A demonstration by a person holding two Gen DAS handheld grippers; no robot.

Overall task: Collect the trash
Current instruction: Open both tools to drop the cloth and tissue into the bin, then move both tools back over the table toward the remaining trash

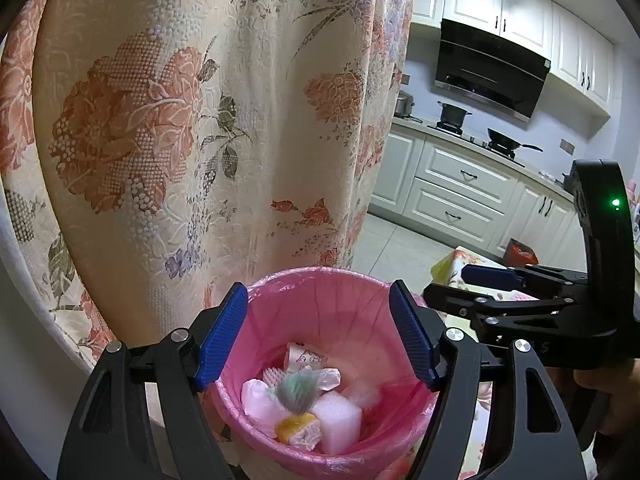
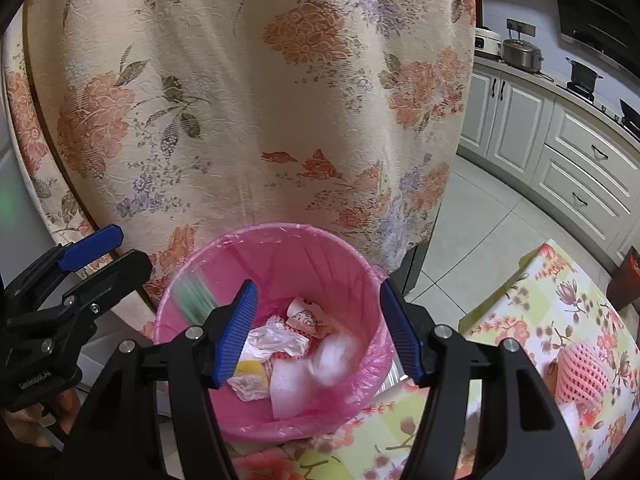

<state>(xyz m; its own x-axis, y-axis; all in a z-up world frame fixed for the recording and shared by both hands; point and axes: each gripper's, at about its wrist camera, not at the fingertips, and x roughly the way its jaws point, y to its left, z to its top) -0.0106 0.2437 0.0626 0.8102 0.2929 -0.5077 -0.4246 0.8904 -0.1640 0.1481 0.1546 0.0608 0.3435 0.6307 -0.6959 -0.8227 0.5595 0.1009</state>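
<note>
Blue ribbed pads stand wide apart on both tools, and neither grips anything. The left gripper hangs over the pink-lined bin, its fingers framing the mouth; the right gripper does the same from the other side, so each is placed to let things fall straight in rather than to reach.

Two blurred shapes are in the bin's mouth: a green-and-white one beneath the left tool and a pale one beneath the right. I judge both to be trash just let go, though the blur hides what they are. Below them lie a foam block, crumpled plastic, a printed paper cup and a yellow scrap.

The bin sits tight against the hanging floral tablecloth at its far rim, so there is no room to swing that way. On the near side a lower flowered tabletop comes close to the rim, and a pink foam net still lies on it, likely the next thing to collect. Open tiled floor runs off towards the cabinets, and upward is free, so lifting clear is the easy way out.
</note>
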